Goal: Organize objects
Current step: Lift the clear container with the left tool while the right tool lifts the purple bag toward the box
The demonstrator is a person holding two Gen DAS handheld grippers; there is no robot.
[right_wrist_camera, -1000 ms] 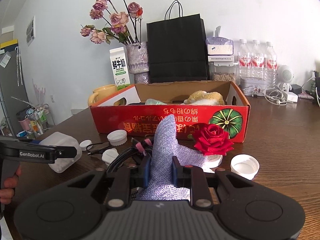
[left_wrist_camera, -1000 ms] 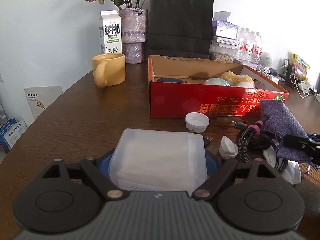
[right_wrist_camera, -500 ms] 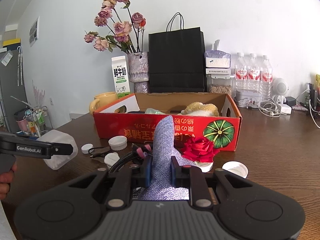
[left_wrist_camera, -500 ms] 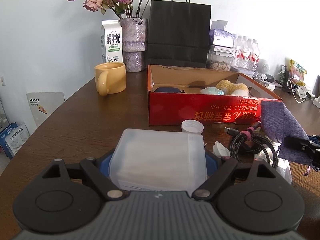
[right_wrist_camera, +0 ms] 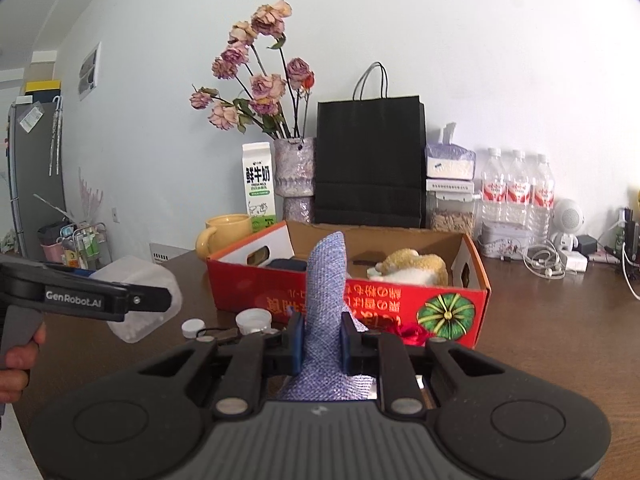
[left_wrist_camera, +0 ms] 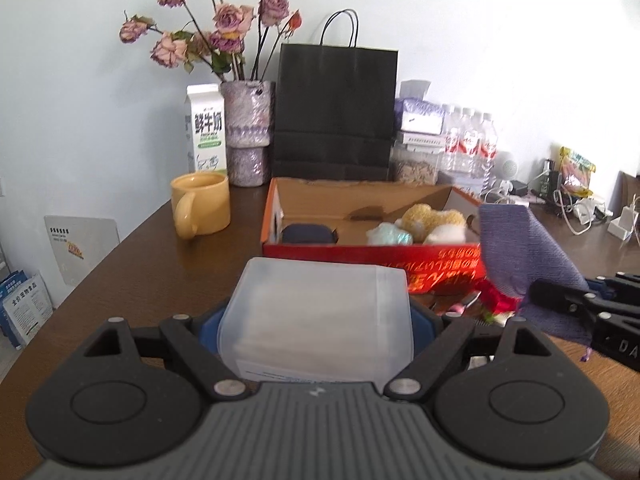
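Note:
My left gripper (left_wrist_camera: 316, 320) is shut on a translucent white plastic box (left_wrist_camera: 320, 312) and holds it above the table, in front of the red cardboard box (left_wrist_camera: 360, 258). It also shows in the right wrist view (right_wrist_camera: 136, 300). My right gripper (right_wrist_camera: 322, 338) is shut on a purple cloth pouch (right_wrist_camera: 326, 300) that stands up between the fingers, lifted off the table before the red box (right_wrist_camera: 360, 300). The pouch also shows at the right in the left wrist view (left_wrist_camera: 520, 256). The red box holds a plush toy (right_wrist_camera: 412, 268), a pale blue item (left_wrist_camera: 390, 236) and a dark case (left_wrist_camera: 308, 234).
A red fabric rose (left_wrist_camera: 494, 300), white lids (right_wrist_camera: 254, 320) and a cable lie on the table before the box. Behind it stand a yellow mug (left_wrist_camera: 202, 208), milk carton (left_wrist_camera: 206, 128), flower vase (left_wrist_camera: 248, 132), black paper bag (left_wrist_camera: 336, 112) and water bottles (right_wrist_camera: 516, 188).
Both grippers have risen with their loads: the plastic box and the purple pouch are higher, and I now see over the red box's front wall into it.

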